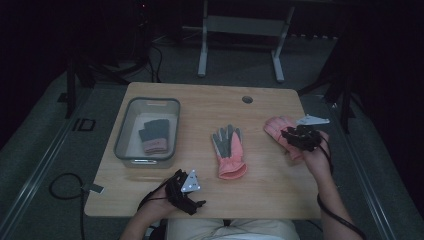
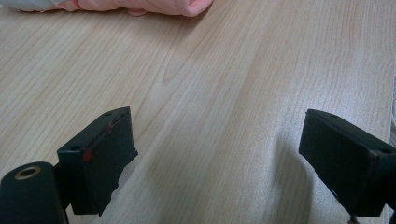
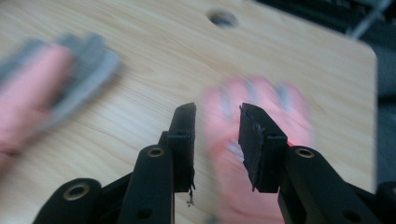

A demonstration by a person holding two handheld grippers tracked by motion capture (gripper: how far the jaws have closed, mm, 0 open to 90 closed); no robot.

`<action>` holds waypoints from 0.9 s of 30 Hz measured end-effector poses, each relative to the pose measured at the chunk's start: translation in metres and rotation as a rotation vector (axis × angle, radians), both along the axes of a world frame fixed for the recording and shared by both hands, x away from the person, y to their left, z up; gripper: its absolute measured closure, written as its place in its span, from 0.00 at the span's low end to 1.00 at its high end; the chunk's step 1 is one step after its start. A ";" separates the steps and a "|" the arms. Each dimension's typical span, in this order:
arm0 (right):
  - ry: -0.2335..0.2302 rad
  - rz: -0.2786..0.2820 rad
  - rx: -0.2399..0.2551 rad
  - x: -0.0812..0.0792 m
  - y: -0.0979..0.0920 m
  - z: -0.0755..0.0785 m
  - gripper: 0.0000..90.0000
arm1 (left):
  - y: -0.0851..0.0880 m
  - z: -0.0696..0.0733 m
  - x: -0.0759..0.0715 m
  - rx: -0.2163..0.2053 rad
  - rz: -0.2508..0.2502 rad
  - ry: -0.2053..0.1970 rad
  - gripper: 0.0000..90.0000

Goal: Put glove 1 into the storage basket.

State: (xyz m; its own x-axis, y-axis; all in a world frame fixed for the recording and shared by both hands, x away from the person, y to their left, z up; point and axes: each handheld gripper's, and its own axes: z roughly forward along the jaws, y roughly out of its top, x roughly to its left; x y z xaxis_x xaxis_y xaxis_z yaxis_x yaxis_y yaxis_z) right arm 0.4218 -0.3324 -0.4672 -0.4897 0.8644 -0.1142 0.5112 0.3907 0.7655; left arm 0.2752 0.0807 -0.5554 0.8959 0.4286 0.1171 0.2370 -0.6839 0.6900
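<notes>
The pink glove (image 1: 282, 131) lies flat on the table (image 1: 260, 187) at its right side, well right of the grey bin (image 1: 125, 135), and the right gripper (image 1: 295, 136) above it covers its wrist end in the high view, so only the fingers and part of the back show there. In the right gripper view the same glove (image 3: 261, 112) is smeared by blur, its fingers pointing away, seen in the gap between two black jaws that stand a little apart with nothing pressed between them: released, not grasping. A second glove (image 1: 229, 151), pink with a grey palm and a ribbed cuff, lies between the bin and the pink glove; the right gripper view shows it (image 3: 51, 84) only as a soft blurred shape. A third, darker glove (image 1: 154, 135) rests inside the translucent bin. The left gripper (image 1: 192, 192) sits by the table's near edge, in front of the bin; its own view shows blocky black jaws held wide apart over bare pale woodgrain, empty, with a pink cuff edge (image 2: 154, 5) cut off at the top.
</notes>
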 end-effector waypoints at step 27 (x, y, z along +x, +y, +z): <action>0.198 -0.031 -0.045 0.058 -0.032 -0.058 0.86 | 0.001 -0.002 0.001 0.000 0.007 -0.003 0.11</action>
State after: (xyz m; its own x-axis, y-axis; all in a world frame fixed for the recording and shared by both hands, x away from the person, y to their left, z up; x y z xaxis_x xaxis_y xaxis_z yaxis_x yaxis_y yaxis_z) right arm 0.4799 -0.3644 -0.5249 -0.4796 0.8756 -0.0572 0.6620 0.4038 0.6314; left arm 0.2757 0.0818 -0.5573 0.8924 0.4351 0.1199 0.2397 -0.6821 0.6909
